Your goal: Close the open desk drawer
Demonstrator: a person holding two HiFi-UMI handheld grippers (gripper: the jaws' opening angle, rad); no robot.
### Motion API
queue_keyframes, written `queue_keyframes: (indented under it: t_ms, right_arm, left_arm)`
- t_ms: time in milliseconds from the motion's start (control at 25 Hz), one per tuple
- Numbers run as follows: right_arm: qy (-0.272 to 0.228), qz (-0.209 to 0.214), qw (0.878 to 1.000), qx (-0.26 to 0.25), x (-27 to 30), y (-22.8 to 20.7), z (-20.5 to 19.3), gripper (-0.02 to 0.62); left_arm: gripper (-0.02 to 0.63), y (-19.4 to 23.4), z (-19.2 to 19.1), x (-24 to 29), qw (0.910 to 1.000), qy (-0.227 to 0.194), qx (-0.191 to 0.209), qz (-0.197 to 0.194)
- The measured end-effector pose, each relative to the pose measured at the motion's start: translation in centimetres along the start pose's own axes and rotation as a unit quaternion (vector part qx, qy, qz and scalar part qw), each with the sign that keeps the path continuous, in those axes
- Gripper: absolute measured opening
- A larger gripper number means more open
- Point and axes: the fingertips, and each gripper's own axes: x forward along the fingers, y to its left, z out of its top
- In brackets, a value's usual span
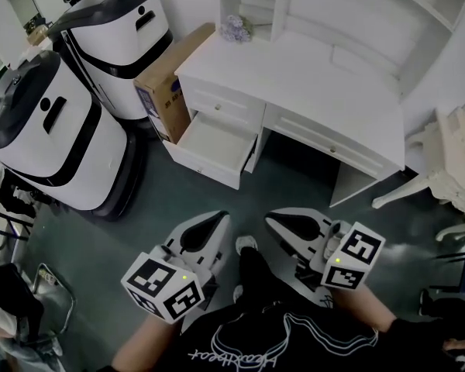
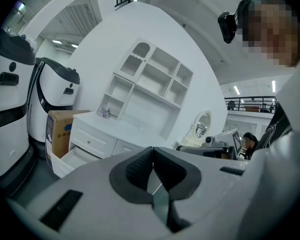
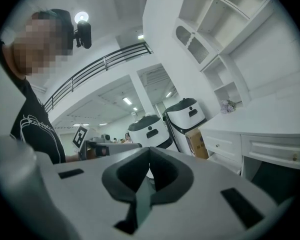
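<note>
Well apart from white wooden bench (image 1: 310, 84): left gripper (image 1: 217, 218), right gripper (image 1: 276, 217) clenched, empty; white lower-left drawer (image 1: 213, 147) open.

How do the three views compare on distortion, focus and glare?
Head view: evenly lit, mild barrel bend, open white desk drawer sharp. Left gripper view: strong fisheye, black corners, shut grey-padded left gripper soft up close. Right gripper view: same fisheye, shut grey-padded right gripper soft, bright round lamp flaring top left.
</note>
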Motion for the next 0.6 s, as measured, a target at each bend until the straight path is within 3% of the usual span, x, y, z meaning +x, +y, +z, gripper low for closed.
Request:
queue_keyframes:
  t_ms: [600]
  right_arm:
    - [0.028,0.006,0.998,0.051,6.6,-14.5,1.3,0.006]
  left_arm:
    - [0.005,10.9,0.6,11.3,0.9976,0.049,-0.039,0.031]
